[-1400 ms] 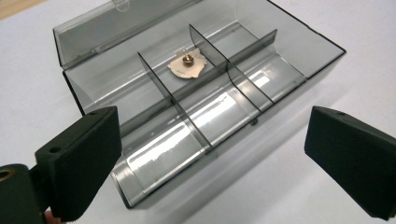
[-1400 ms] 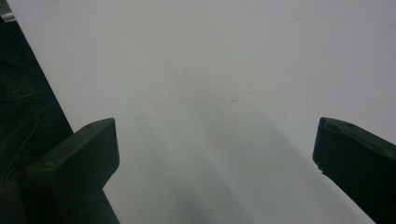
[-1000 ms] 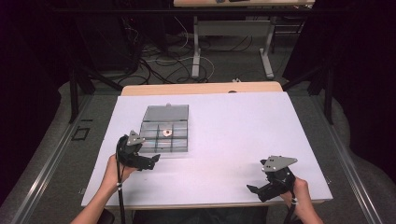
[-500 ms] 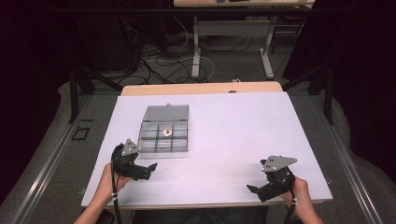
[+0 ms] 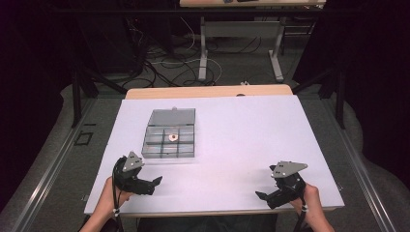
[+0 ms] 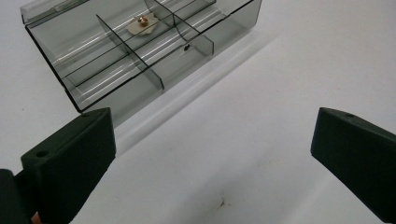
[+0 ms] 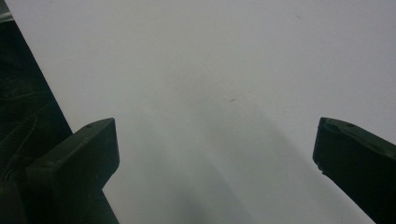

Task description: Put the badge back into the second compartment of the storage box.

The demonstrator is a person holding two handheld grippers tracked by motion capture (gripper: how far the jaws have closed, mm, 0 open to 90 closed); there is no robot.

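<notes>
My left gripper (image 5: 155, 182) and right gripper (image 5: 261, 196) hang agape, empty. The box (image 5: 169, 139) sits mid-table: light, stiff, slippery plastic, so I'd pinch a wall. Inside, perhaps a ring (image 6: 142, 20).

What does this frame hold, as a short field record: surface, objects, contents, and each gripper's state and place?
surface: white table
object: clear grey compartment box, lid open, left of centre
contents: one small gold-coloured piece on a pale scrap in a middle compartment; other compartments look empty
left gripper: open, holding nothing, near the table's front edge, short of the box
right gripper: open, holding nothing, at the front right over bare table
</notes>
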